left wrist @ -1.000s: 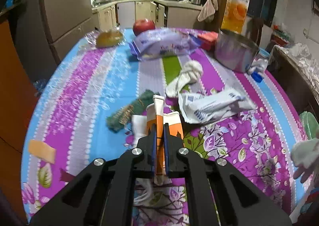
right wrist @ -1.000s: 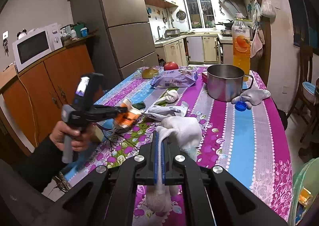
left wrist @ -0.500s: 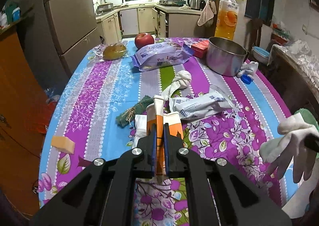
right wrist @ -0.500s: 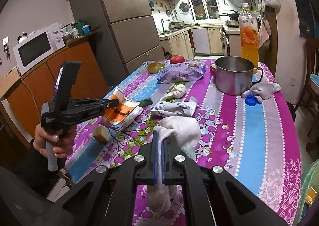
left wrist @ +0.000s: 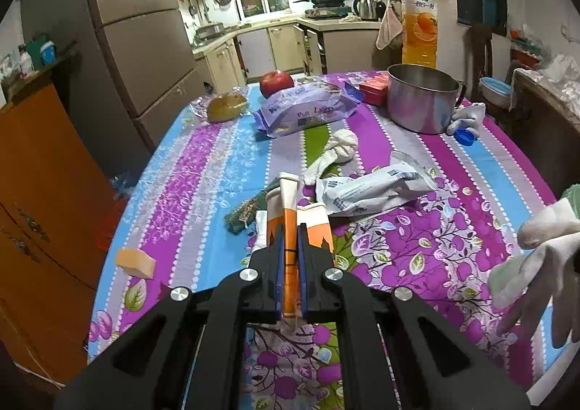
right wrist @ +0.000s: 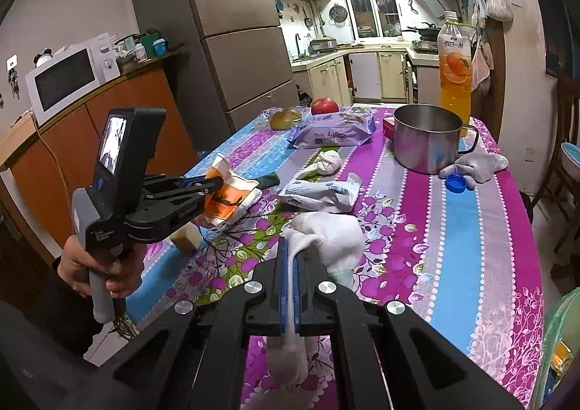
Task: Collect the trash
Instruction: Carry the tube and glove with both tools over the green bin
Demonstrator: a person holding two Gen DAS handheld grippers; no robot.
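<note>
Two grippers are closed on trash above the table (left wrist: 203, 171). Our left gripper (left wrist: 290, 247) pinches an orange-and-white wrapper (left wrist: 288, 207), lifted clear of the cloth; our right gripper (right wrist: 290, 258) clamps a white glove (right wrist: 326, 232), whose fingers hang at the right edge of the left view. On the table we see a crumpled white packet (left wrist: 369, 189), a balled white cloth (left wrist: 340, 147), and what may be a green scrap (left wrist: 246, 210).

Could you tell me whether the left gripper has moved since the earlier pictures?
Yes. In the right wrist view the left gripper, shut on the orange-and-white wrapper, has risen and pulled back toward the camera, away from the steel pot.
</note>
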